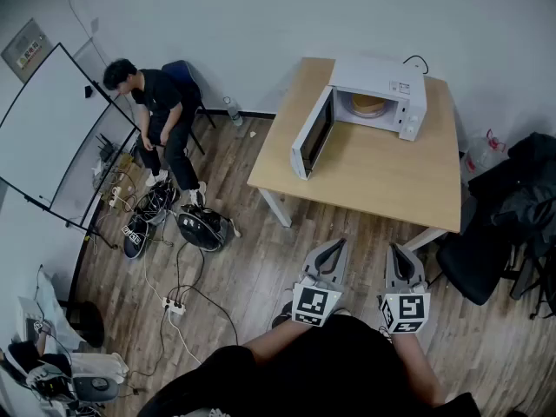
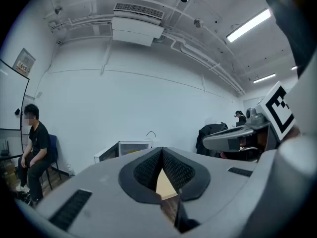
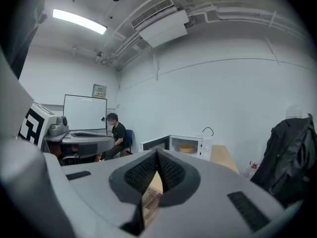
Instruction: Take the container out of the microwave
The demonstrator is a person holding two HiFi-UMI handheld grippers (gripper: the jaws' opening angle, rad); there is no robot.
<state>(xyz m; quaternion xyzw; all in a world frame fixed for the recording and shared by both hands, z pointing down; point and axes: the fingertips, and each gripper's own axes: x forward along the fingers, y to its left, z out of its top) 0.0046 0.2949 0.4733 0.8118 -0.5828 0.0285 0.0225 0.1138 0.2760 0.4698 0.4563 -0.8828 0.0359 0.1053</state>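
Observation:
A white microwave (image 1: 375, 96) stands at the far end of a wooden table (image 1: 373, 168) with its door (image 1: 313, 134) swung open to the left. A round tan container (image 1: 368, 104) sits inside it, also seen in the right gripper view (image 3: 186, 148). My left gripper (image 1: 333, 248) and right gripper (image 1: 399, 254) hover side by side over the floor, short of the table's near edge, pointing toward it. Both are shut with nothing between their jaws. In the left gripper view the microwave (image 2: 130, 149) shows beyond the closed tips (image 2: 162, 150).
A person (image 1: 156, 111) sits on a blue chair at the left, beside a whiteboard (image 1: 61, 129). Cables, a power strip (image 1: 174, 304) and bags (image 1: 204, 227) lie on the wooden floor at the left. A chair draped with dark clothing (image 1: 508, 207) stands right of the table.

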